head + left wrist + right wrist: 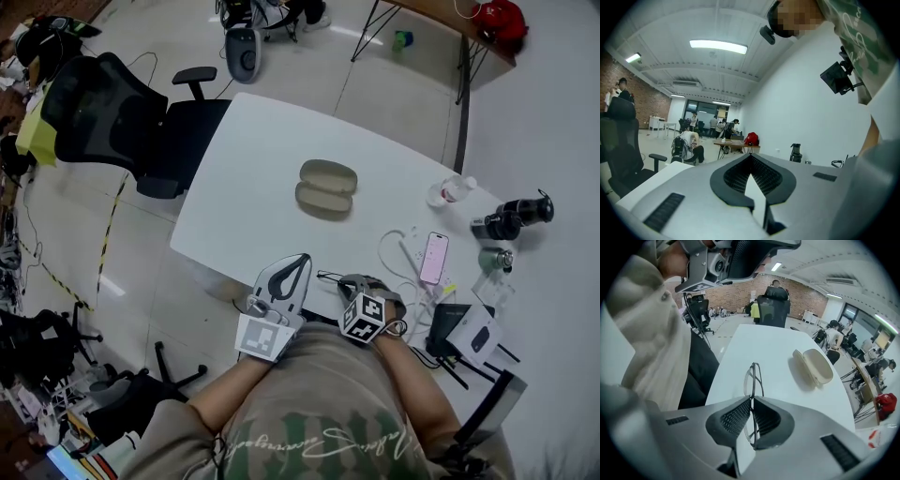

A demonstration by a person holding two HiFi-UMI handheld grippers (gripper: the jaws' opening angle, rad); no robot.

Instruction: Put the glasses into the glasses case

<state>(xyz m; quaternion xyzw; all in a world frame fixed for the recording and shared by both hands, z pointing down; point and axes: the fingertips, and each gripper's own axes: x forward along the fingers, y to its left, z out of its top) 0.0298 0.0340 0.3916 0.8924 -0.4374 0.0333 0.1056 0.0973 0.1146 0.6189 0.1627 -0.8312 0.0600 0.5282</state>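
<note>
Before you, the glasses case (326, 187) lies mid-table (253, 169); the glasses (753, 380) are at the near edge, the phone (434, 257) is to your right, and the chair (122, 122) stands left of the table.

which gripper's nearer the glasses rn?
Right. The right gripper is shut on the glasses, clamping the frame. The left gripper is shut on nothing and sits apart, off to their left.
</note>
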